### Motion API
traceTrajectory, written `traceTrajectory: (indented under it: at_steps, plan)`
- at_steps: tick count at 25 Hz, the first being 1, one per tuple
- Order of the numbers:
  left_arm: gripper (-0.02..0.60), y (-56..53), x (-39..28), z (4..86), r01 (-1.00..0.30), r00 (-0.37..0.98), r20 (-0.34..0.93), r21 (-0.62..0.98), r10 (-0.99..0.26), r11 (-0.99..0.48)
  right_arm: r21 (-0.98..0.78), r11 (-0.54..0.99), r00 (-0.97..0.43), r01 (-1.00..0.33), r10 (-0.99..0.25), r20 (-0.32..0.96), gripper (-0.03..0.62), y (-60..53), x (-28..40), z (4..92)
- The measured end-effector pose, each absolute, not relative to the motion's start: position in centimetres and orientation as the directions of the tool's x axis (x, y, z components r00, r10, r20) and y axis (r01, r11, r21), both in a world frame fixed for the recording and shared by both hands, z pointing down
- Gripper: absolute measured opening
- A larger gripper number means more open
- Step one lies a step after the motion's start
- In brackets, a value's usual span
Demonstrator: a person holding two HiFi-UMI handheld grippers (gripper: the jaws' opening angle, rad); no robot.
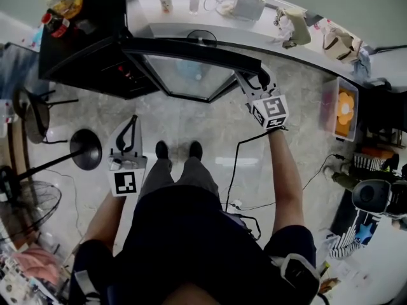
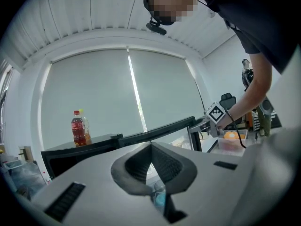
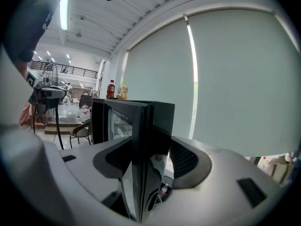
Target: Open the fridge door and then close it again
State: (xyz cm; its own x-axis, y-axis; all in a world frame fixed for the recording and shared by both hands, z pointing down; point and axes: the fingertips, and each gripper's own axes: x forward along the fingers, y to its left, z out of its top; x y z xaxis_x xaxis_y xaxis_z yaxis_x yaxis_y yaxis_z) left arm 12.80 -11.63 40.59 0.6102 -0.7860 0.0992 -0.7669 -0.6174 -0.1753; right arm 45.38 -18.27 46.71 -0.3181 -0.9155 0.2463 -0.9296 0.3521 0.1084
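The black fridge stands at the upper left of the head view. Its glass-paned door is swung open toward the person. My right gripper is at the door's free end, jaws closed on either side of its edge. In the right gripper view the dark door edge fills the space between the jaws of the right gripper. My left gripper hangs shut and empty over the floor, apart from the fridge. From the left gripper I see the fridge, the door and the right gripper.
Drink bottles stand on top of the fridge. A curved counter with bottles and bags runs behind it. A fan base sits on the floor at left, a clear box at right, a cable near the person's feet.
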Motion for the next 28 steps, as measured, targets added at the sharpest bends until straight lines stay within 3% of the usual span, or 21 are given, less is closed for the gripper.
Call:
traceTrajectory:
  at_steps: [28]
  plan:
    - [0.022,-8.3,13.0,40.3,-0.813,0.549,0.071,-0.187,-0.833,-0.552,0.075,0.253,-0.228,-0.965,-0.942,0.248,0.235,-8.9,40.0,46.4]
